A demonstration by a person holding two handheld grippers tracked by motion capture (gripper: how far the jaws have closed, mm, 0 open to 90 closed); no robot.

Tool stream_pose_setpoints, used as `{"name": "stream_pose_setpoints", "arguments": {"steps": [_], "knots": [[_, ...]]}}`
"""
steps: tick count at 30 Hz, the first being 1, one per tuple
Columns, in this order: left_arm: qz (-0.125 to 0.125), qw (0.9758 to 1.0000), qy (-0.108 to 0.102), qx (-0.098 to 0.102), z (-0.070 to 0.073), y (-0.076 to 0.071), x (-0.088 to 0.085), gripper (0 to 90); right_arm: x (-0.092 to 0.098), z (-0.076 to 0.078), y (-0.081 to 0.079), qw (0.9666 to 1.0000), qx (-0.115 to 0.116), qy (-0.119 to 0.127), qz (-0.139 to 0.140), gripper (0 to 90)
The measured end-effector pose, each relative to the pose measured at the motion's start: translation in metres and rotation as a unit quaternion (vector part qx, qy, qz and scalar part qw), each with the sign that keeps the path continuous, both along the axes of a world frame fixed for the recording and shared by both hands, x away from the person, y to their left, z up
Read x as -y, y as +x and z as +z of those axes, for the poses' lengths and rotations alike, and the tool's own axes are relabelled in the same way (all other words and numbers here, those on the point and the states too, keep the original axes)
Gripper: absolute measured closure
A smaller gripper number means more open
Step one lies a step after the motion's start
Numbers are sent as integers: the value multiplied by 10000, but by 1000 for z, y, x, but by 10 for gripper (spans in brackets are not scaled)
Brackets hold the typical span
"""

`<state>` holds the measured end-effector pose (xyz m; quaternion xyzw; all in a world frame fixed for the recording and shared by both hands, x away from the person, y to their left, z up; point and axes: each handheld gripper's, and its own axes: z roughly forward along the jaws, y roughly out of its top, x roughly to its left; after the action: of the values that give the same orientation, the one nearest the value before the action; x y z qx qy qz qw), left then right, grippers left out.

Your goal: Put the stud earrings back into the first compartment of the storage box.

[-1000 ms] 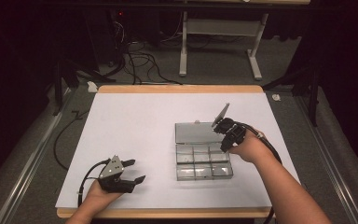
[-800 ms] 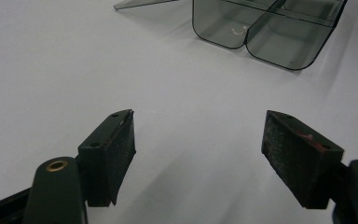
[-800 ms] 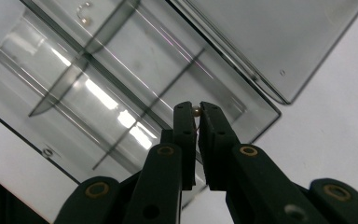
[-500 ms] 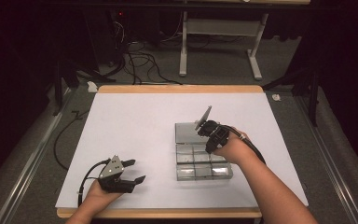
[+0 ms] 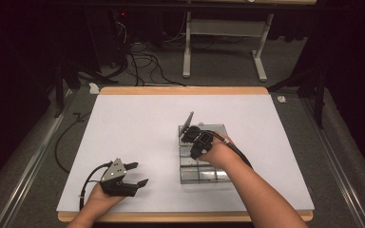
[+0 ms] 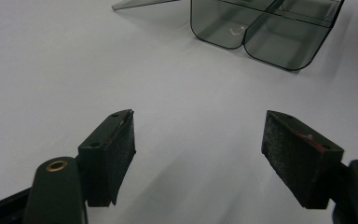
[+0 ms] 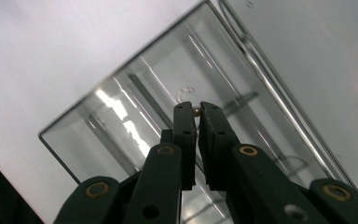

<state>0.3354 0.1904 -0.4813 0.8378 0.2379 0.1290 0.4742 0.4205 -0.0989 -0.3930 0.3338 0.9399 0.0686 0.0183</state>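
White sheeting covered the wooden-edged table point(image 5: 138, 118), which stood on grey carpet with black cables point(image 5: 138, 61) and a white metal stand point(image 5: 223, 42) in the dark behind it. At the near left corner, the left hand point(image 5: 97, 202) held the black left gripper point(image 5: 135, 175) low over the white surface, well apart from the box to its right. Its jaws were spread wide with nothing between them, and the left gripper view showed its two rough dark pads point(image 6: 121, 149) hovering above bare white table.

Right of centre lay a clear smoky plastic compartment box point(image 5: 204, 173), divided into small rounded cells, its near corner visible at the top of the left gripper view point(image 6: 261, 35). Its transparent hinged lid point(image 5: 187, 122) stood raised and tilted at the box's far left corner. The right hand point(image 5: 218, 152) reached across the box with the black right gripper point(image 5: 190, 135) at the lid. In the right gripper view its jaws were nearly closed, pinching a small pale round bead point(image 7: 196, 111) at their tips, directly against the clear lid panel point(image 7: 135, 107).
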Motion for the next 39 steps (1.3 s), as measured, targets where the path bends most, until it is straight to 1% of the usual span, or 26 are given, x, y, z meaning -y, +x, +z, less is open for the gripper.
{"name": "stream_pose_setpoints", "arguments": {"steps": [1, 2, 5, 6, 8, 10, 13, 15, 18, 20, 22, 23, 26, 27, 28, 29, 30, 32, 33, 37, 39], "knots": [[1, 10000, 6, 5, 0, 0, 0, 262, -3, -1, 0, 10000, 6, -31, -17, 861], [-2, 10000, 13, 17, 0, 0, 0, 262, -4, -3, 1, 10000, -22, 19, 6, 862], [0, 10000, 10, 11, 0, 0, 0, 262, -8, -9, 4, 10000, -67, -52, 23, 861], [9, 10000, -10, 2, 0, 0, 0, 263, -8, -12, 5, 9999, -39, -27, 90, 861], [11, 10000, -5, 5, 0, 0, 0, 262, -10, -19, 6, 9999, -80, -47, 89, 861], [8, 10000, 5, 7, 0, 0, 0, 262, -12, -26, 7, 9998, -106, -132, 127, 861], [7, 10000, 3, 9, 0, -1, 0, 263, -12, -34, 9, 9998, -154, -141, 77, 860], [5, 10000, 2, 6, 0, 0, 0, 262, -12, -36, 10, 9998, -174, -119, 58, 858], [2, 10000, 1, 1, 0, 0, 0, 262, -12, -37, 10, 9997, -185, -115, 53, 822], [-1, 10000, -4, -1, 0, 0, 0, 262, -11, -35, 10, 9998, -156, -101, 41, 810], [0, 10000, -1, 2, 0, 0, 0, 262, -10, -30, 10, 9999, -133, -37, 13, 808], [0, 10000, 1, 3, 0, 0, 0, 262, -9, -27, 10, 9999, -93, -8, 46, 805], [-10, 10000, 14, 9, 0, 0, 0, 262, -3, -17, 8, 10000, -31, 9, -23, 799], [-12, 10000, 12, 7, 0, 0, 0, 262, -1, -13, 7, 10000, -16, -32, -60, 798], [-11, 10000, 10, 6, 0, 0, 0, 262, 3, -10, 7, 10000, 14, -1, -83, 798], [-12, 10000, 10, 6, 0, 0, 0, 262, 7, -6, 6, 9999, -2, -4, -112, 797], [-3, 10000, 2, 13, 0, 0, 0, 262, 12, -3, 5, 9998, 70, -15, -162, 797], [-3, 10000, -5, -1, 0, 0, 0, 262, 23, 3, 4, 9996, 68, -69, -274, 797], [-2, 10000, -4, -2, 0, 0, 0, 262, 29, 5, 4, 9996, 98, -72, -268, 797], [7, 10000, -10, 1, 0, 0, 0, 262, 55, 10, 0, 9984, 130, -122, -536, 784], [12, 10000, -9, -2, 0, 0, 0, 263, 71, 12, -2, 9975, 158, -136, -668, 784]]}}
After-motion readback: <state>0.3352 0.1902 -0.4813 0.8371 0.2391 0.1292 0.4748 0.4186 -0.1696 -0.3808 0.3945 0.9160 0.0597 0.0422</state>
